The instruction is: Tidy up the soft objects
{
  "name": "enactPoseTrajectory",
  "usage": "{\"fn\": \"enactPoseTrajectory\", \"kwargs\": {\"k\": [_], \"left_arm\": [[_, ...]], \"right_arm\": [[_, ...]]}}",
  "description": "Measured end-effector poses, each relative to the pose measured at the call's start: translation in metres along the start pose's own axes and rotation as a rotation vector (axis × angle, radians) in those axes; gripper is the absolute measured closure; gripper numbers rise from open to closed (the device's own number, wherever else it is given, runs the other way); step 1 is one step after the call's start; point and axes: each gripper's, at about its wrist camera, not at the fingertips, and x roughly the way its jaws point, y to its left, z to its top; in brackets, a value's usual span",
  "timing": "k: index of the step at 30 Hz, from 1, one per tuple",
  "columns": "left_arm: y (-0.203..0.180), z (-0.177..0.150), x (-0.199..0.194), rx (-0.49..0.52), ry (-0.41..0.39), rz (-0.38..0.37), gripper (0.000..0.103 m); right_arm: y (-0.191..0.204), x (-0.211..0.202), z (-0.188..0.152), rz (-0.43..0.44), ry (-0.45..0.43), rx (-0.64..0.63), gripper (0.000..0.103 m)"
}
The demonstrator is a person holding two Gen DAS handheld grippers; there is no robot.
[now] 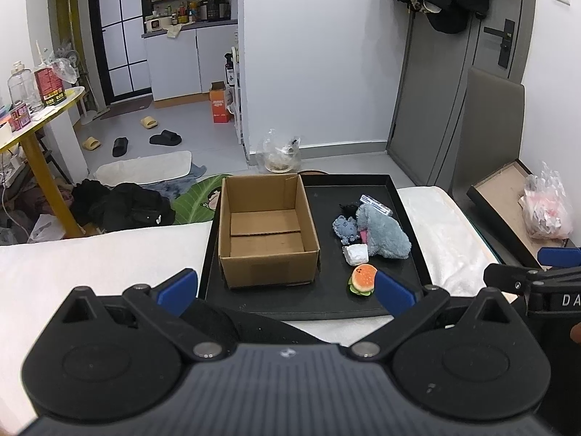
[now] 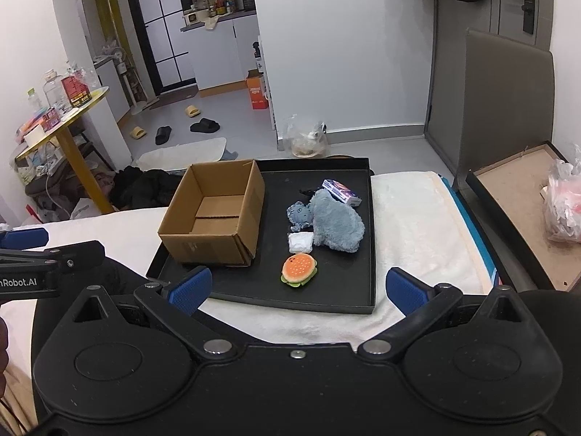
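Observation:
An empty open cardboard box (image 1: pixel 267 230) (image 2: pixel 214 214) stands on the left half of a black tray (image 1: pixel 326 305) (image 2: pixel 334 298). On the right half lie a grey-blue plush (image 1: pixel 383 232) (image 2: pixel 336 221), a small blue plush (image 1: pixel 345 229) (image 2: pixel 299 214), a white soft block (image 1: pixel 356 254) (image 2: pixel 300 241), a burger toy (image 1: pixel 362 279) (image 2: pixel 299 269) and a small card box (image 2: pixel 342 190). My left gripper (image 1: pixel 287 290) is open and empty at the tray's near edge. My right gripper (image 2: pixel 299 290) is open and empty, just short of the burger toy.
The tray rests on a white-covered surface (image 1: pixel 446 239) (image 2: pixel 410 218). A black frame with a brown board (image 2: pixel 515 218) and a plastic bag (image 2: pixel 566 203) lie to the right. A yellow round table (image 1: pixel 40 116) and dark clothes (image 1: pixel 123 203) are on the left.

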Motion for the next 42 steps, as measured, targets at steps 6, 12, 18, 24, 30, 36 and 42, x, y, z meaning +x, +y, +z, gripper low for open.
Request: {"fn": "enactPoseTrajectory", "kwargs": {"k": [6, 12, 18, 24, 30, 36, 42], "left_arm": [[0.001, 0.0, 0.002, -0.004, 0.006, 0.001, 0.0], [0.002, -0.001, 0.001, -0.009, 0.007, -0.002, 0.0], [0.002, -0.002, 0.001, -0.008, 0.004, -0.002, 0.0], [0.002, -0.002, 0.001, -0.011, 0.007, -0.002, 0.0], [0.002, 0.0, 0.003, -0.012, 0.015, -0.003, 0.0], [0.003, 0.001, 0.004, -0.016, 0.016, -0.006, 0.0], [0.006, 0.0, 0.014, -0.017, 0.021, 0.002, 0.0]], "right_arm": [[0.001, 0.0, 0.0, 0.002, -0.002, -0.003, 0.0], [0.003, 0.0, 0.0, 0.005, 0.001, 0.003, 0.0], [0.001, 0.0, 0.002, 0.0, -0.001, 0.005, 0.0], [0.001, 0.001, 0.001, -0.002, 0.0, 0.004, 0.0], [0.0, 0.001, 0.001, 0.002, 0.006, 0.006, 0.0], [0.001, 0.005, -0.001, 0.012, 0.01, 0.007, 0.0], [-0.002, 0.014, -0.002, 0.018, 0.017, 0.018, 0.0]]}}
